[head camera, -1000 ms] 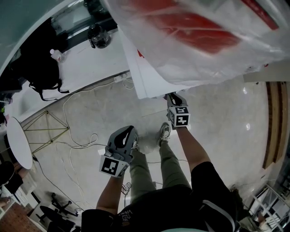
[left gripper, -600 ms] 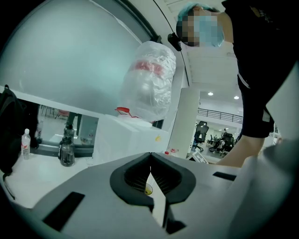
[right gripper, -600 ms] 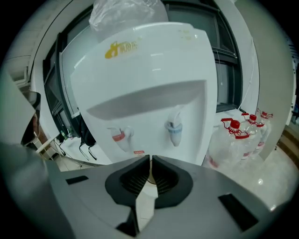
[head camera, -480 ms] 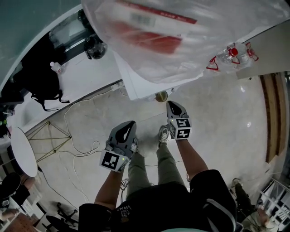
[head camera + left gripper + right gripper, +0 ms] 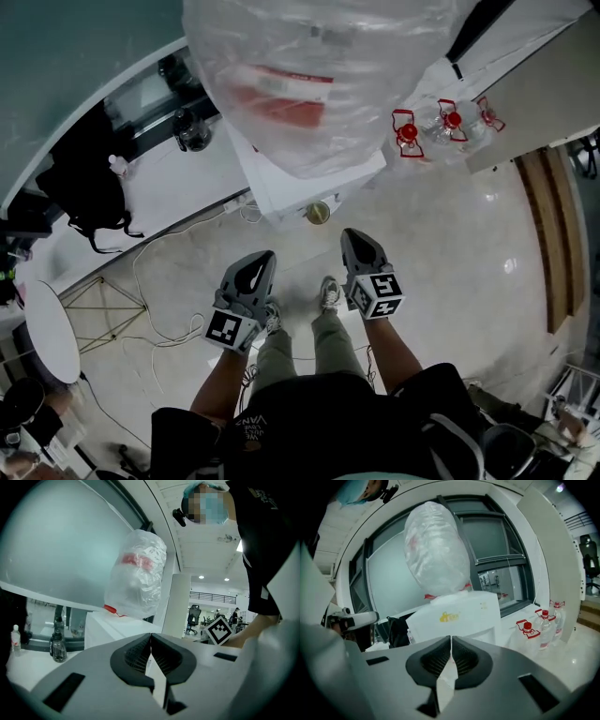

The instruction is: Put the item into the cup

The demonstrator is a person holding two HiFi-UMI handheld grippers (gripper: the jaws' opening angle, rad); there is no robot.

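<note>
While nothing is gripped, step: the approach, by my reading, with pickup not begun.
Left gripper: jaws together, empty.
Right gripper: jaws together, empty.
Cup: one (likely a cup) in the white dispenser.
Item: none I can pick out.
Next: find the item, then open the jaws.
Bottles: three, red-capped.

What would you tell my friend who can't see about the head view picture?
A person looks down at the left gripper and right gripper, both shut and empty, held over a floor. Ahead stands a white machine topped by a plastic-wrapped jug, with a cup at its front.
</note>
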